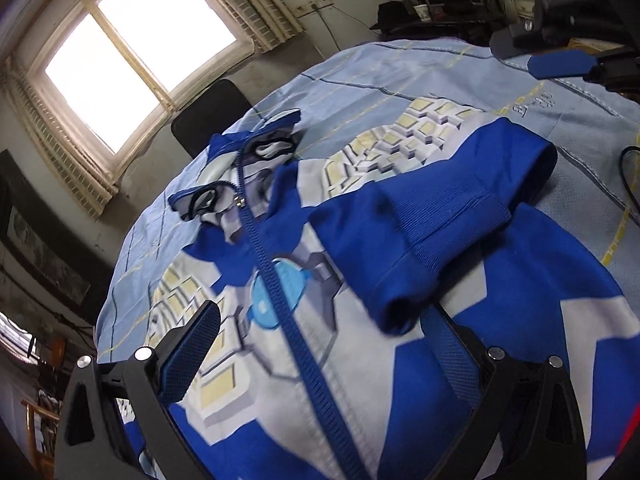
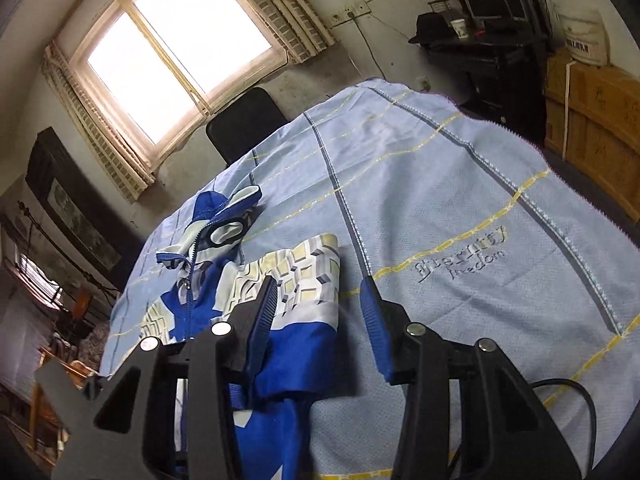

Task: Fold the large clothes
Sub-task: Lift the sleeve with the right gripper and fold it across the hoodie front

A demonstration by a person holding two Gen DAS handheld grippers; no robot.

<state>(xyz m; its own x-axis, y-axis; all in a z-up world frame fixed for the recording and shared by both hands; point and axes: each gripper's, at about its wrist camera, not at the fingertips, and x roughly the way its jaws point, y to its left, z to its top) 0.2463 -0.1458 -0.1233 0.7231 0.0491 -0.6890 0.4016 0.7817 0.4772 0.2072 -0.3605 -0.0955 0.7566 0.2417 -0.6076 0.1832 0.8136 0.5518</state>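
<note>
Nearest us, our left gripper (image 1: 320, 344) and right gripper (image 2: 318, 304) hover with jaws apart, holding nothing, over a blue-and-white zip jacket (image 1: 304, 264) spread across frame centre on a pale blue cloth (image 2: 440, 200), window (image 2: 176, 52) upper left.

A bright window (image 2: 176, 52), black chair back (image 2: 246, 122), wooden crate (image 2: 596, 120) and paper cup (image 2: 459, 28) line the room.

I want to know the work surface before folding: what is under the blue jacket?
The jacket lies on a light blue checked cloth with yellow lines and embroidered lettering. The cloth covers whatever supports it, so the surface below cannot be seen.
</note>
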